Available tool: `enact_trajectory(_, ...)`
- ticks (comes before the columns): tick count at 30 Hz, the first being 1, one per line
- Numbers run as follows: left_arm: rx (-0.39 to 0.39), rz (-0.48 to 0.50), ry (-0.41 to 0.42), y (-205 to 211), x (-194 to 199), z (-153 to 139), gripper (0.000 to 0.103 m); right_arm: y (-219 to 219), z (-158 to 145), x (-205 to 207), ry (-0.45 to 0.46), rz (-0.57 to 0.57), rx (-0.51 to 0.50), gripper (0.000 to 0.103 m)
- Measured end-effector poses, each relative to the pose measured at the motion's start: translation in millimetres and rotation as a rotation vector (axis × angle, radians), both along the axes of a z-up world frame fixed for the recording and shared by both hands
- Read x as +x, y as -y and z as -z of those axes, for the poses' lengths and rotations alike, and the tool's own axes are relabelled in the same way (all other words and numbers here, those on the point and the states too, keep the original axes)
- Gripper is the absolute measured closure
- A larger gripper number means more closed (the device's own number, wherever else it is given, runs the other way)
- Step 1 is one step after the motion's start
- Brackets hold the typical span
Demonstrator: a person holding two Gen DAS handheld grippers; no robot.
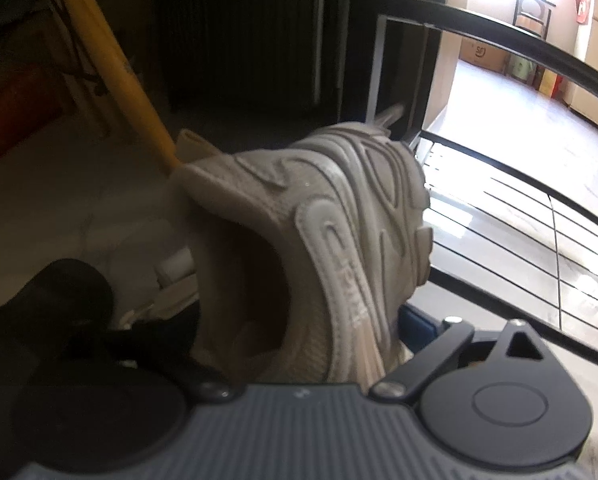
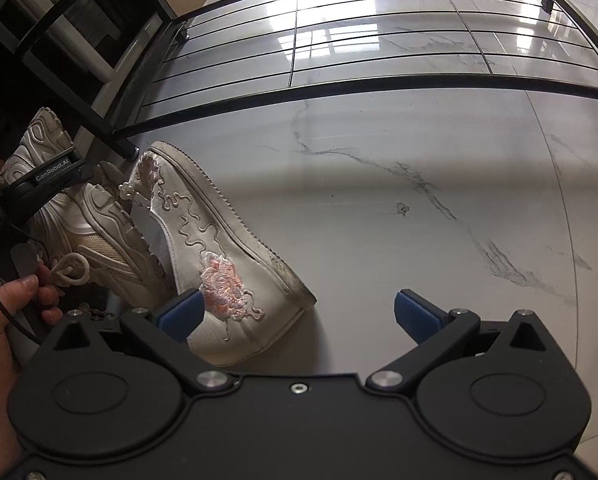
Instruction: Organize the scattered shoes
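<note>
Below my gripper, the white marble-patterned floor (image 2: 419, 184) carries the load. An embroidered cream shoe (image 2: 219, 240) lies on it on its side. A chunky beige sneaker (image 2: 99, 240) lies just beside that shoe. The black wire shoe rack (image 2: 339, 92) stands on the floor behind them.

A beige chunky sneaker (image 1: 323, 240) with raised wavy overlays fills the left wrist view, heel collar and dark opening toward the camera, toe pointing away and up; it seems to be lifted off the floor, though its underside is hidden. In the right wrist view a second sneaker of the same beige kind (image 2: 99, 236) lies on the floor with its looped lace showing. Touching it on the right, a cream low shoe with pink floral embroidery (image 2: 219, 248) lies tipped on its side, its scuffed sole edge facing right.
</note>
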State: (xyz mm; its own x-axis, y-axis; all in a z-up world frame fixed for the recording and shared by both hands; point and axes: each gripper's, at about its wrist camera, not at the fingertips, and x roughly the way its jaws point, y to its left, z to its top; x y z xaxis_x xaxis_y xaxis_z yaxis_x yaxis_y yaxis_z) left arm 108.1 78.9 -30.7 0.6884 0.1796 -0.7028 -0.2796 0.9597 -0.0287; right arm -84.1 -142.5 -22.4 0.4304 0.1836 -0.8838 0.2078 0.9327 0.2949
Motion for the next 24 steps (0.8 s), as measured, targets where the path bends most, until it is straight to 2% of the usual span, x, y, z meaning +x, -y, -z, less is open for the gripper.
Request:
enact_trajectory(10,-0.03,-0.049,0.014,-1,-7,-1,0.01,2,5,5,-0.017,0.012,-0.015,0.0)
enact_trajectory(13,-0.042,-0.056,0.021,-1,-21,-3,0.01,4,7,5,-0.021,0.019,-0.012,0.0)
enact_trajectory(16,-0.051,-0.059,0.036,1,-7,8,0.011,5,8,5,-0.023,0.025,-0.008,0.0)
enact_trajectory(24,-0.036,-0.035,0.095,14,-27,-7,0.011,7,10,5,-0.028,0.039,-0.001,0.0)
